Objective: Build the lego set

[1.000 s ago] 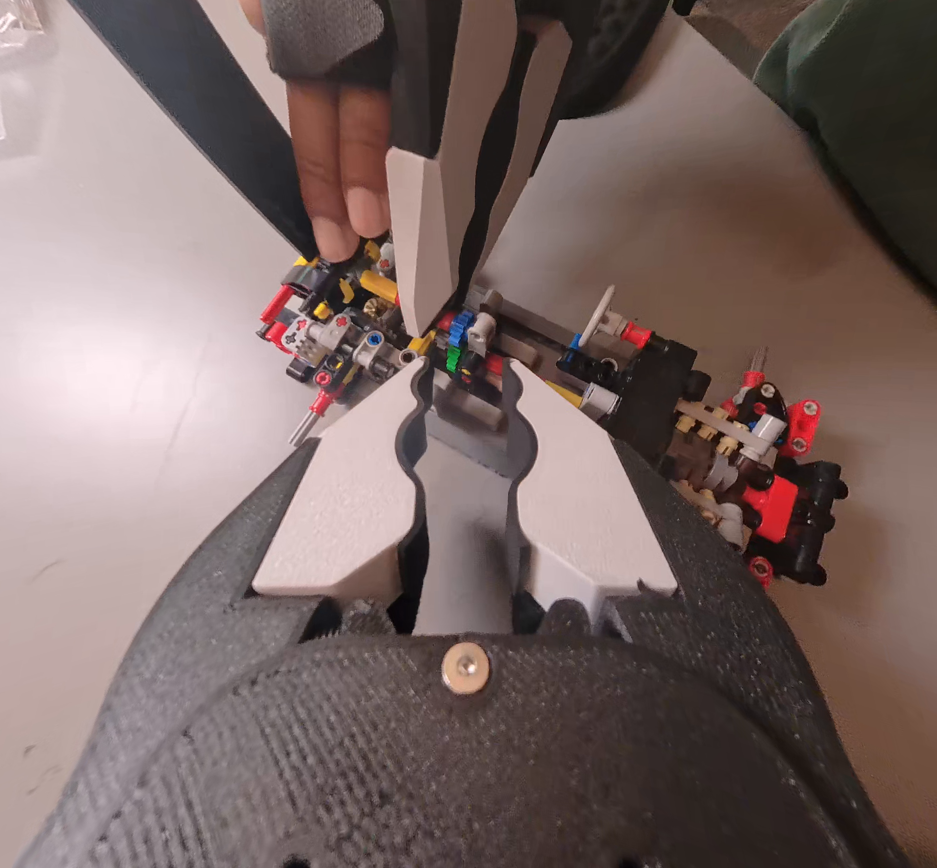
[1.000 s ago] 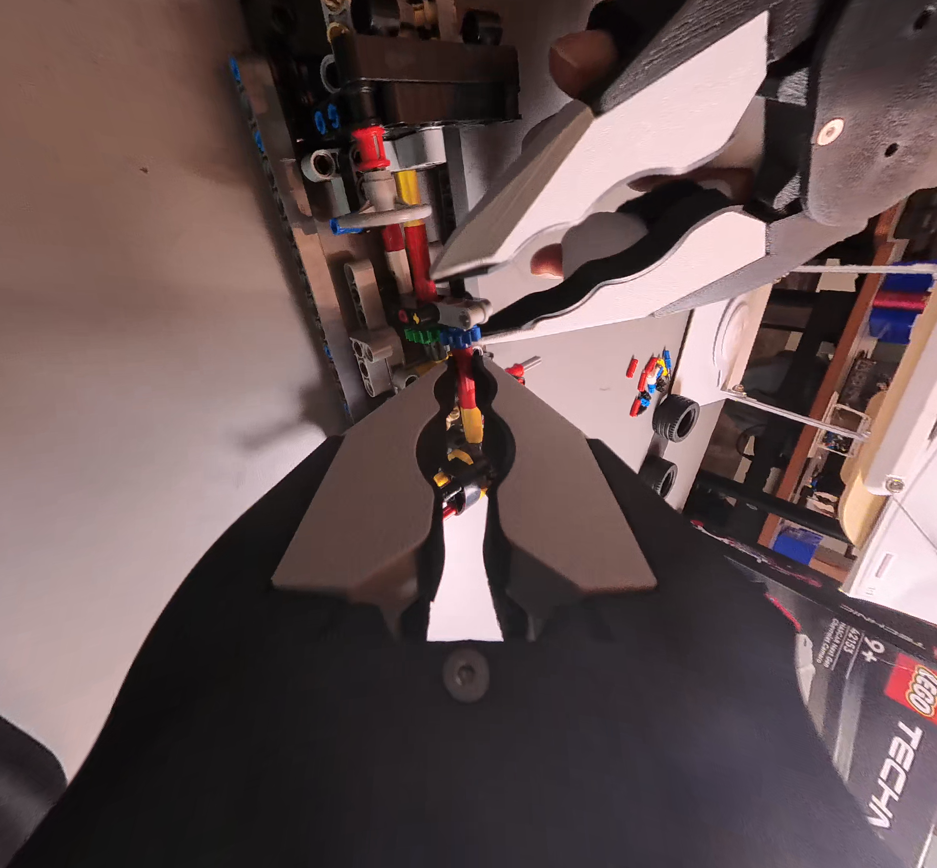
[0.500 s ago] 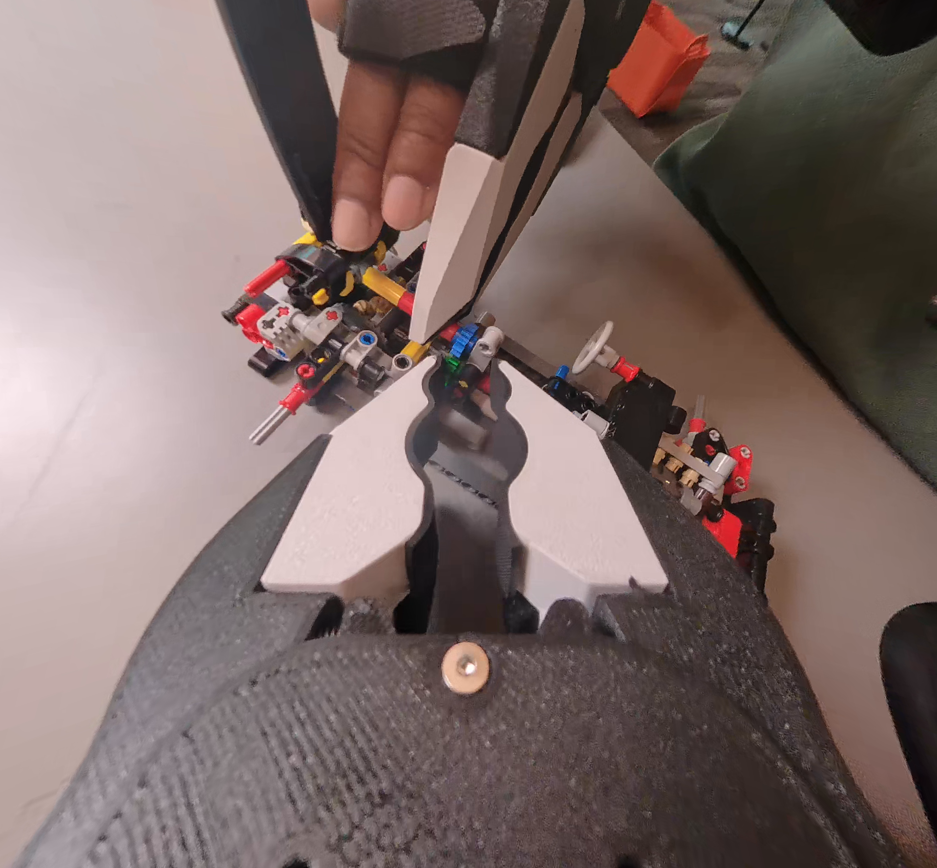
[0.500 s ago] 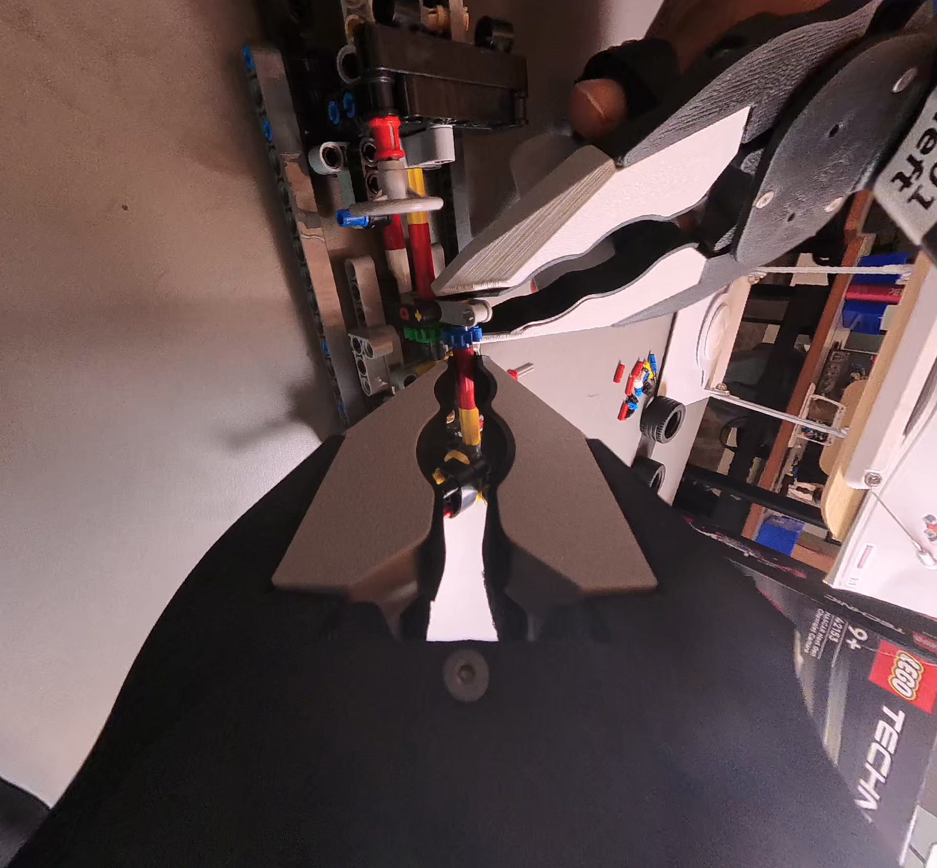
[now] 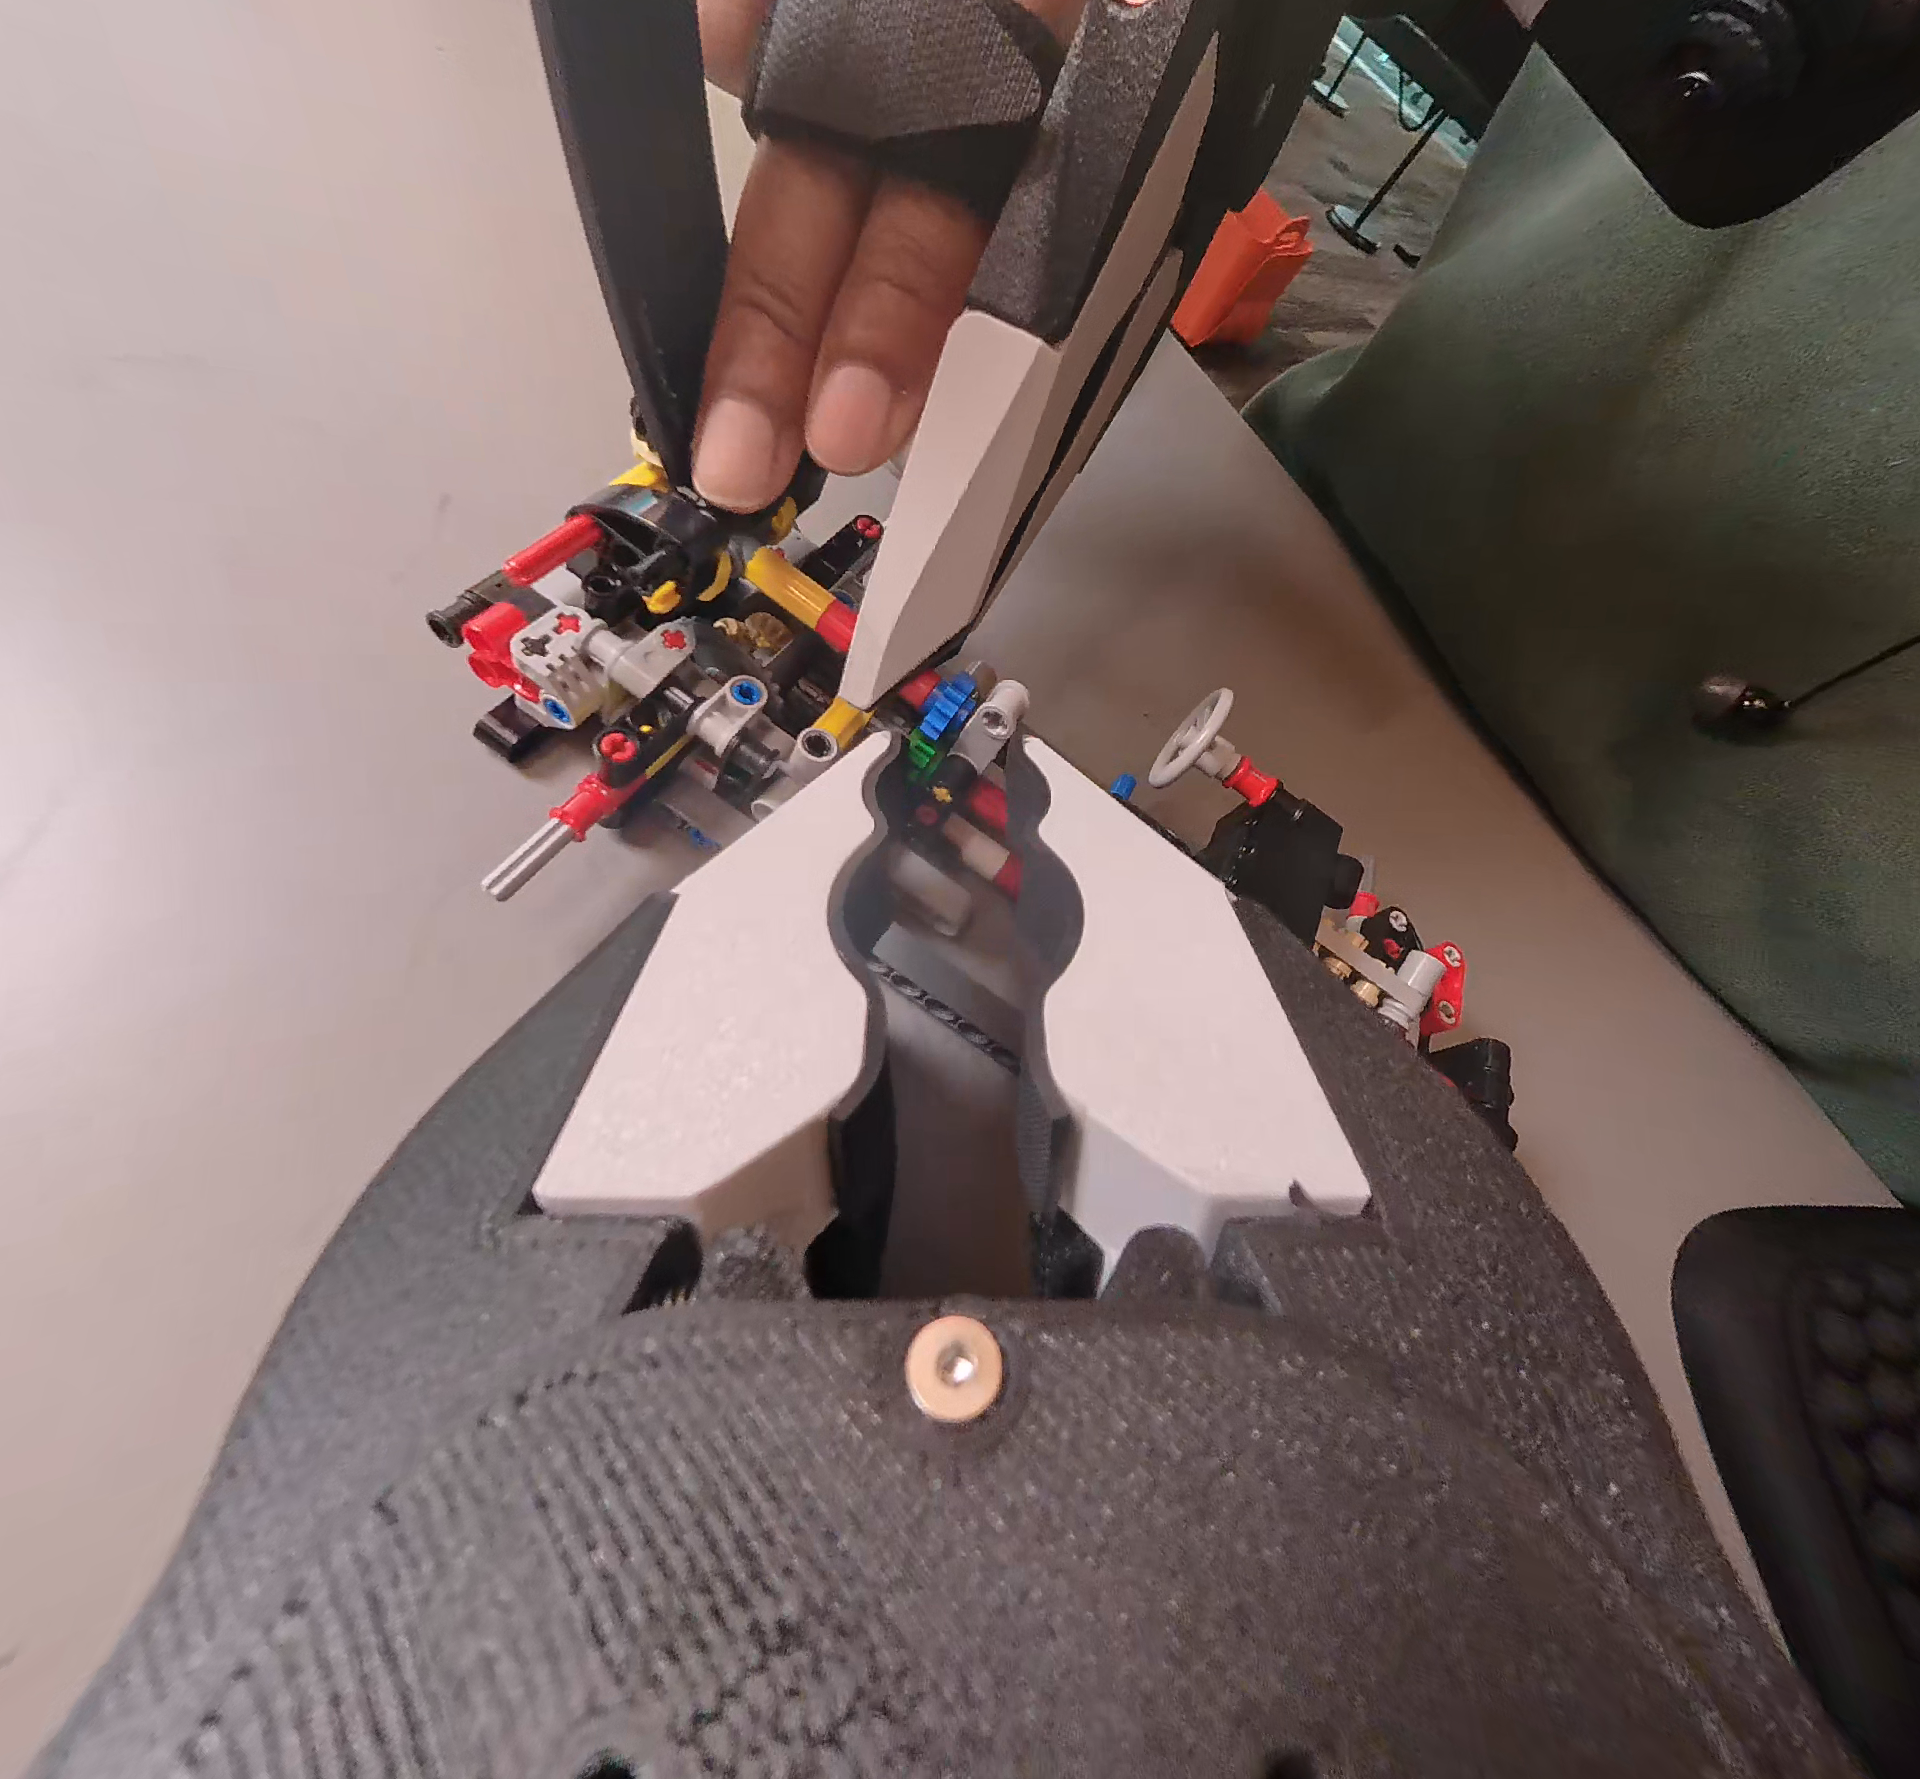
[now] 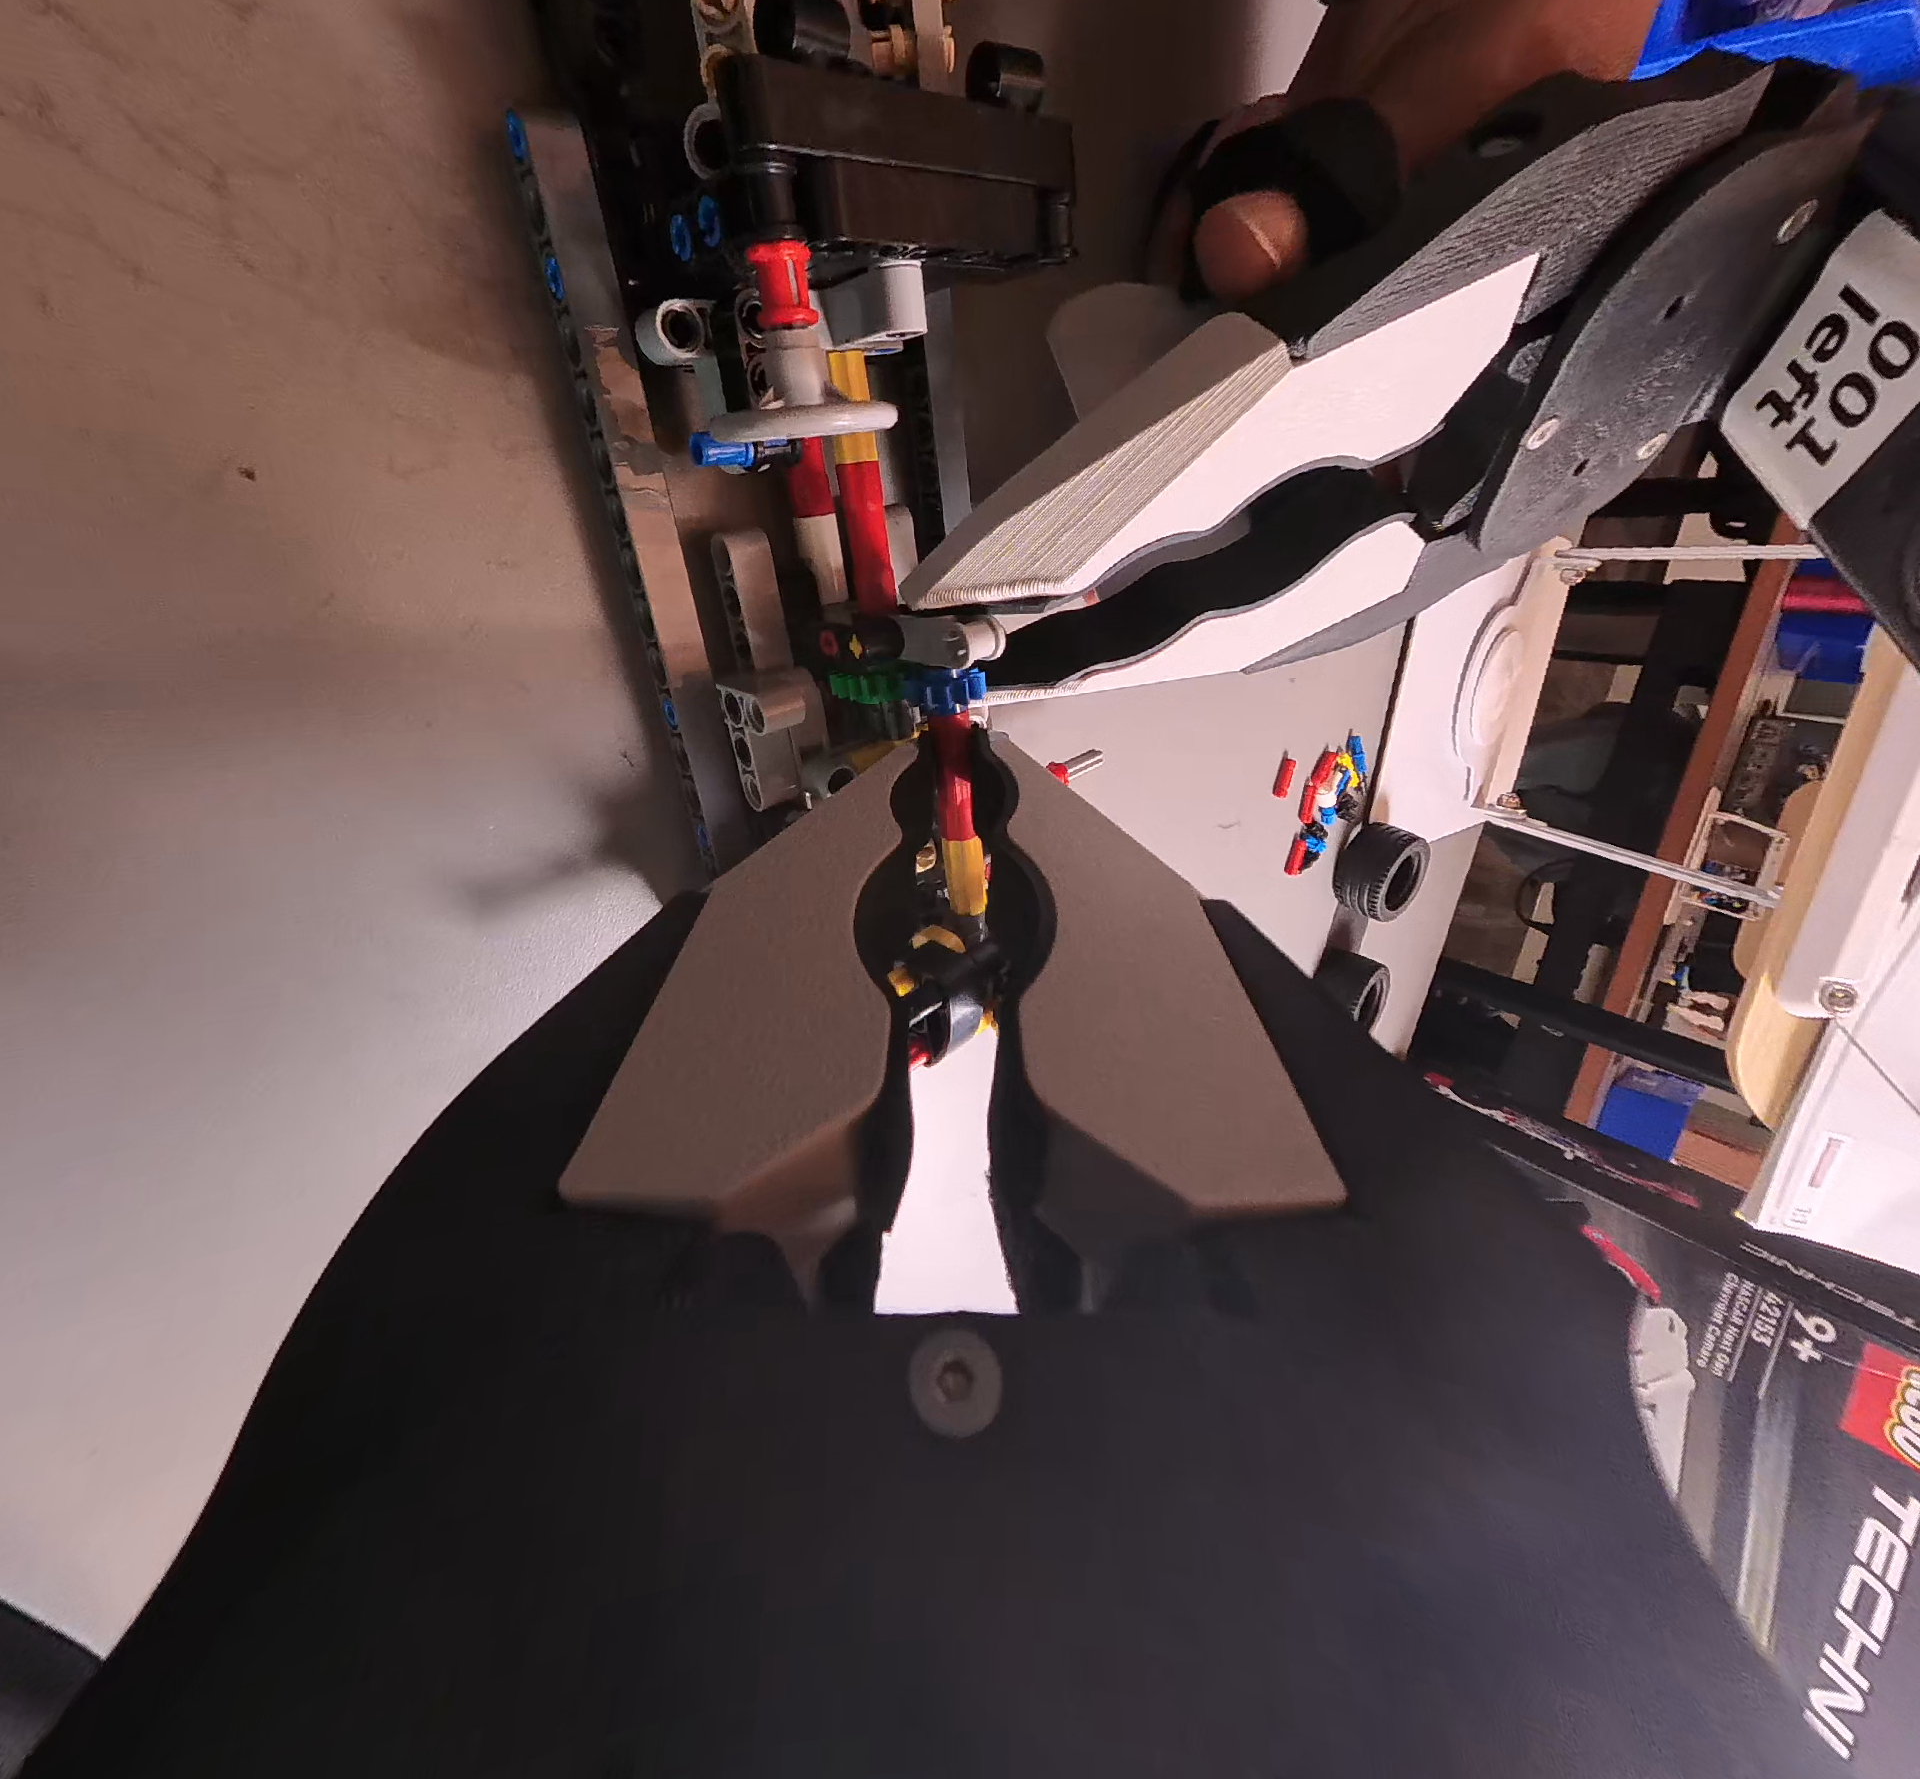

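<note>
Left gripper [image 5: 951, 753] jaws clamp lego car frame [image 5: 665, 680] steady; right gripper [image 6: 951, 742] jaws pinch red-yellow axle [image 6: 956, 825], likely seating it

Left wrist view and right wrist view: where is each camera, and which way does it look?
Left wrist view: sits behind the left tool, looking along it down at the Lego chassis on the table; the person's fingers on the right tool show above.
Right wrist view: behind the right tool, rolled sideways, facing along the Lego chassis; the left tool and a thumb show.
Shared: the blue gear, where both tools meet.
</note>
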Demonstrator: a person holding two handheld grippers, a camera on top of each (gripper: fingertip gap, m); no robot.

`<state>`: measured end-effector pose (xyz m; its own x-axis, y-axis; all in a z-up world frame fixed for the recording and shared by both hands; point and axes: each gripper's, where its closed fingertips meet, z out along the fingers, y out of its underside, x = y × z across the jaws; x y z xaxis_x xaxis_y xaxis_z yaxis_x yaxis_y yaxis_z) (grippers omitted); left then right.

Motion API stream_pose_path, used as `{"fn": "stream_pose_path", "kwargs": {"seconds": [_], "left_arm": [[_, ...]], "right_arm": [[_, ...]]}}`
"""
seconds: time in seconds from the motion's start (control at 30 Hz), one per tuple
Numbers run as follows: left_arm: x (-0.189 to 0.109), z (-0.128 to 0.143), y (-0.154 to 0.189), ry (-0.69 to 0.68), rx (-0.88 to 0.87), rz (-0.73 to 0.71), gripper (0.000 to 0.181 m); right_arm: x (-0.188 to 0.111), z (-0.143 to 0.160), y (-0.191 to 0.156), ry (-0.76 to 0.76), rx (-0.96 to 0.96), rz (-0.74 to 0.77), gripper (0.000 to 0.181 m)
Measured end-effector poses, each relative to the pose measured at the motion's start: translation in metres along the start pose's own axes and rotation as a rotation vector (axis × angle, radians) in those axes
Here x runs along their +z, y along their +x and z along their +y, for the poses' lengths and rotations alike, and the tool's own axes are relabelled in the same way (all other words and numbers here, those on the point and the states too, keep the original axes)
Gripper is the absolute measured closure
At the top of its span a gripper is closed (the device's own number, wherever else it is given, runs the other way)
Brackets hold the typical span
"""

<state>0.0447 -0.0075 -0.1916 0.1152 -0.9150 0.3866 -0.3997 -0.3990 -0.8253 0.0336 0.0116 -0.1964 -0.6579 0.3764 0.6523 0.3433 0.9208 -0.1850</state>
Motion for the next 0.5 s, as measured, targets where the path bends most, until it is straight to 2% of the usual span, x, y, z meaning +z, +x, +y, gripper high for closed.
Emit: {"fn": "stream_pose_path", "kwargs": {"seconds": [0.5], "left_arm": [[0.0001, -0.0005, -0.0020, -0.001, 0.002, -0.015, 0.165]], "right_arm": [[-0.0015, 0.0014, -0.0016, -0.051, 0.014, -0.001, 0.177]]}}
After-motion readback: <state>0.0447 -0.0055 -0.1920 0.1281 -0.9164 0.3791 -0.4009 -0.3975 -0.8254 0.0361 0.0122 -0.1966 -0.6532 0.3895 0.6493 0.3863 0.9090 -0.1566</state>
